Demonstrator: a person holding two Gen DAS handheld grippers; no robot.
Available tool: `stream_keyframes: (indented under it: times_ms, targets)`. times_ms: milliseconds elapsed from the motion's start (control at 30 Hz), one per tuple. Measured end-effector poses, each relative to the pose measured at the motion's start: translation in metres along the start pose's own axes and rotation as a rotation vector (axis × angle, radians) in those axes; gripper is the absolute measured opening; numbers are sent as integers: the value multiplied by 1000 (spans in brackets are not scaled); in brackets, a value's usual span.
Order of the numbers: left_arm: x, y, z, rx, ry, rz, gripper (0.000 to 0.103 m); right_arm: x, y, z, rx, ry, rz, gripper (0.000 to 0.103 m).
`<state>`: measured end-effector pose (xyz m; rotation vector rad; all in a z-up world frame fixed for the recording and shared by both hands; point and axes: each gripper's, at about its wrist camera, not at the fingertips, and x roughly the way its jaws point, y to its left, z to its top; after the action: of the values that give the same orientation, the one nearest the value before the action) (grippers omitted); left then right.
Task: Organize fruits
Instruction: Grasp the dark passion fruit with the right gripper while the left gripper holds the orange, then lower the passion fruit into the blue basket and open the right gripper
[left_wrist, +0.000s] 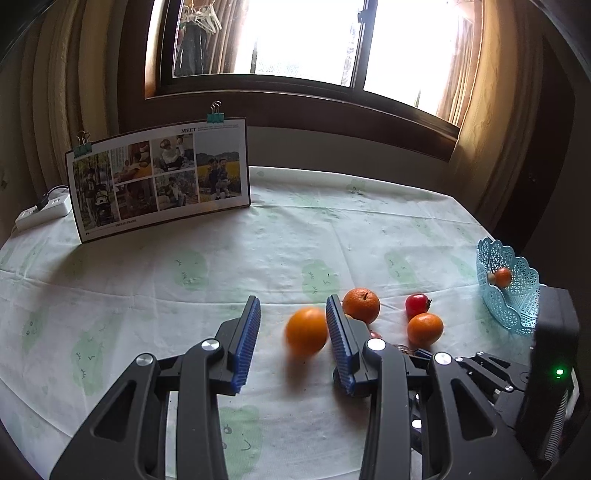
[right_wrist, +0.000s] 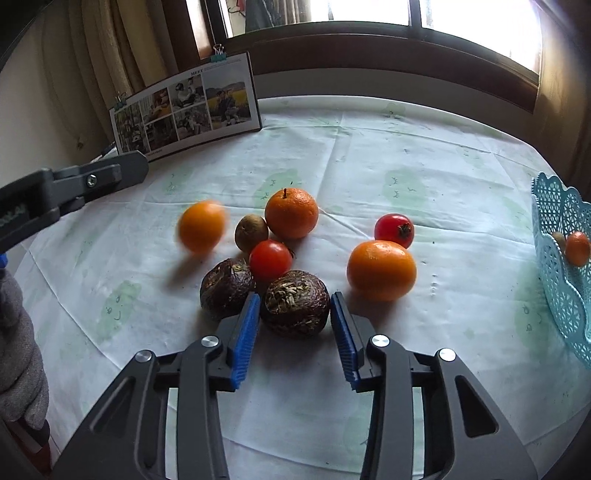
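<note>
Fruit lies loose on the tablecloth. In the right wrist view my right gripper (right_wrist: 295, 297) is shut on a dark wrinkled passion fruit (right_wrist: 295, 310), a blue pad against each side. A second passion fruit (right_wrist: 226, 288), a red tomato (right_wrist: 270, 260), a brown kiwi (right_wrist: 251, 232) and a stemmed orange (right_wrist: 291, 213) crowd just beyond it. Another orange (right_wrist: 381, 270) and tomato (right_wrist: 394, 229) lie to the right. My left gripper (left_wrist: 292, 299) stands open; a blurred orange (left_wrist: 306, 336) sits on the cloth past its tips, close to the right pad.
A pale blue lattice basket (right_wrist: 557, 288) at the right table edge holds a small orange (right_wrist: 577, 248) and a brownish fruit. A clipped photo board (left_wrist: 159, 181) stands at the back left beside a power strip (left_wrist: 42, 212). A grey sleeve (right_wrist: 18, 350) shows at the left.
</note>
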<state>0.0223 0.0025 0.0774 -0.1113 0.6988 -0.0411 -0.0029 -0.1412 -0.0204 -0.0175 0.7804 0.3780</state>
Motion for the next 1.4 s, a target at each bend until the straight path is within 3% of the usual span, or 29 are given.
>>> stream_keyframes:
  times_ms: [133, 267, 667, 1033, 1067, 1133, 1400]
  targets:
    - [3, 5, 2, -18, 4, 9, 39, -15, -6, -4, 29, -48, -30, 41]
    - [15, 10, -1, -44, 28, 0, 57, -38, -21, -5, 90, -113, -42, 41]
    - [51, 20, -6, -63, 117, 41, 61, -112, -108, -8, 290, -322, -225, 41]
    - [62, 3, 0, 32, 122, 81, 64, -119, -159, -17, 394, -352, -346, 41]
    - [64, 3, 0, 35, 124, 82, 64, -119, -162, -19, 403, -354, -354, 42]
    - [68, 2, 0, 39, 130, 88, 64, -119, -166, -22, 424, -361, -366, 56]
    - [85, -1, 3, 59, 149, 91, 64, -117, -173, -32, 470, -399, -387, 57]
